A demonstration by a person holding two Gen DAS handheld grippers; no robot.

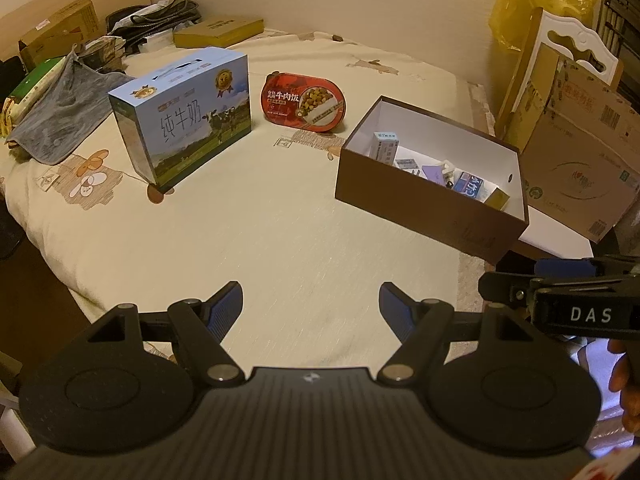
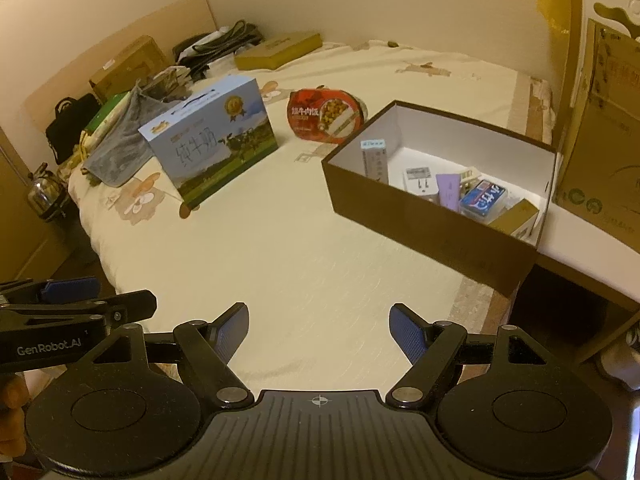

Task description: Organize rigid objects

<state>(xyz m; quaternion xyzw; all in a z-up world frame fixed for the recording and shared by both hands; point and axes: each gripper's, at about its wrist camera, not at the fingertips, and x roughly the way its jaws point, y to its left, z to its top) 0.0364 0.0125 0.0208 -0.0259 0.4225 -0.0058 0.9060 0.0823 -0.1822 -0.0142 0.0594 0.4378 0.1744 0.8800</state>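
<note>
A blue milk carton box [image 1: 184, 116] [image 2: 214, 136] stands upright on the cream bed. A red oval beef-rice meal container [image 1: 304, 102] [image 2: 326, 114] sits to its right. An open brown box [image 1: 424, 204] [image 2: 420, 216] at the right holds several small packs. My left gripper [image 1: 311, 310] is open and empty above the near bed edge. My right gripper [image 2: 318, 330] is open and empty beside it; its body shows in the left wrist view [image 1: 560, 300].
A grey cloth [image 1: 60, 116] and green box [image 1: 32, 80] lie at the left. Cardboard boxes [image 1: 60, 32], cables and a flat yellow box [image 1: 218, 32] line the headboard. A large cardboard carton [image 1: 580, 148] and white chair stand on the right.
</note>
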